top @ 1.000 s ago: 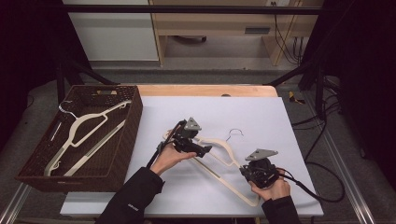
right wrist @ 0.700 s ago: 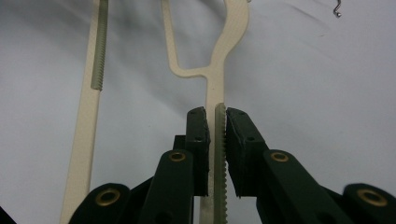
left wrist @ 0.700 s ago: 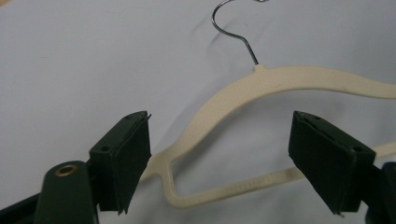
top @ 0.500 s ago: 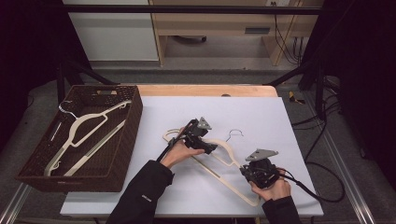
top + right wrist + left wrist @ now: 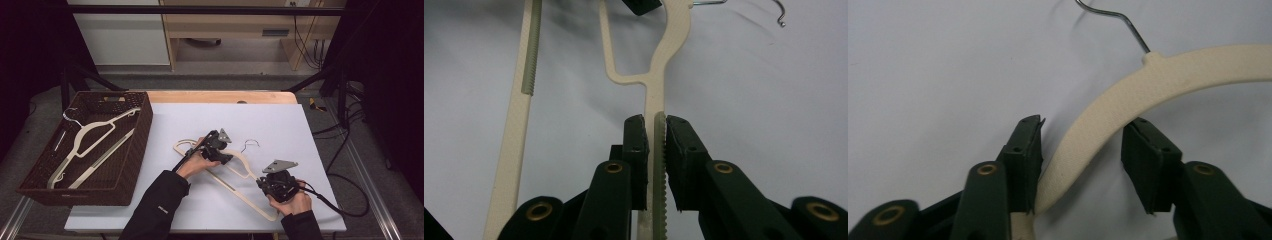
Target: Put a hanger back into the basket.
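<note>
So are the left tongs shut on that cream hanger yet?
Not yet: the left tongs have been closing, but only one pad touches the hanger; a gap remains.

White table [image 5: 300, 130]: cream hanger [image 5: 240, 167], wicker basket [image 5: 132, 165].

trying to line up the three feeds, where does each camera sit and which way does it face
High view: above the person's side, looking forward and down on the table; forearms and both hands enter from below.
Left gripper view: rides the left gripper, looking along its jaws, which straddle the cream hanger.
Right gripper view: rides the right gripper, clamped on the hanger's arm.
Shared: all three show that hanger and its wire hook.
</note>
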The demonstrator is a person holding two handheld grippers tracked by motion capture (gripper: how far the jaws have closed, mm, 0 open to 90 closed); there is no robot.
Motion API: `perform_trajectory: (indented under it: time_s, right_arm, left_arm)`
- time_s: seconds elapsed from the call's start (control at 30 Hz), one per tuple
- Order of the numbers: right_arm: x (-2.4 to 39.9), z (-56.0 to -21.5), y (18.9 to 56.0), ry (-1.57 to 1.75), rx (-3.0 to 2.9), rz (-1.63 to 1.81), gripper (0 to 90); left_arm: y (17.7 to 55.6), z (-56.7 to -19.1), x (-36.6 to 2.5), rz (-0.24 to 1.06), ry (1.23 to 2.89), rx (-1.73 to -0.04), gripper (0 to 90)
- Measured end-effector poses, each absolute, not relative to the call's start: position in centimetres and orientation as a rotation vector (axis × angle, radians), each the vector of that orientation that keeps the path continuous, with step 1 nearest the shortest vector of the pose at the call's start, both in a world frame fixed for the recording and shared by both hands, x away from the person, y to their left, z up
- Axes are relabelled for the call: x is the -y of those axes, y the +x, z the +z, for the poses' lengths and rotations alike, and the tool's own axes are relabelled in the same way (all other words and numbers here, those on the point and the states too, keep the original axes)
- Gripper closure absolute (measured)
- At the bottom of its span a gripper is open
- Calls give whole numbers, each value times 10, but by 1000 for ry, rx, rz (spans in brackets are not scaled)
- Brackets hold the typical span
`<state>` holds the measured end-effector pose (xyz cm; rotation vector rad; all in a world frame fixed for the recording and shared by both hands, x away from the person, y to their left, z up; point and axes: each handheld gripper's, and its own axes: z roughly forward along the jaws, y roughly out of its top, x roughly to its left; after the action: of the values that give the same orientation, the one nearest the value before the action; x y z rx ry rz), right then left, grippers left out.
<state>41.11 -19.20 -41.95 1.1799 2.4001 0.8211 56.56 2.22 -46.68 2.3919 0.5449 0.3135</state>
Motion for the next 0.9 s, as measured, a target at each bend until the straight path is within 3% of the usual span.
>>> perform_trajectory:
  time_s: [0.5,0.57,0.67,0.9]
  right_arm:
    - [198,-424,415,1192,-2451,844,799]
    - [199,-426,416,1186,-2438,843,860]
    - [200,-425,416,1204,-2467,901,847]
    - [200,-426,418,1183,-2448,923,779]
  left_arm:
    - [550,-443,-39,423,2438,-379,661]
    - [545,-437,-43,430,2448,-344,668]
    - [538,-433,-51,410,2453,-325,746]
    - [530,-429,-61,402,2428,-325,759]
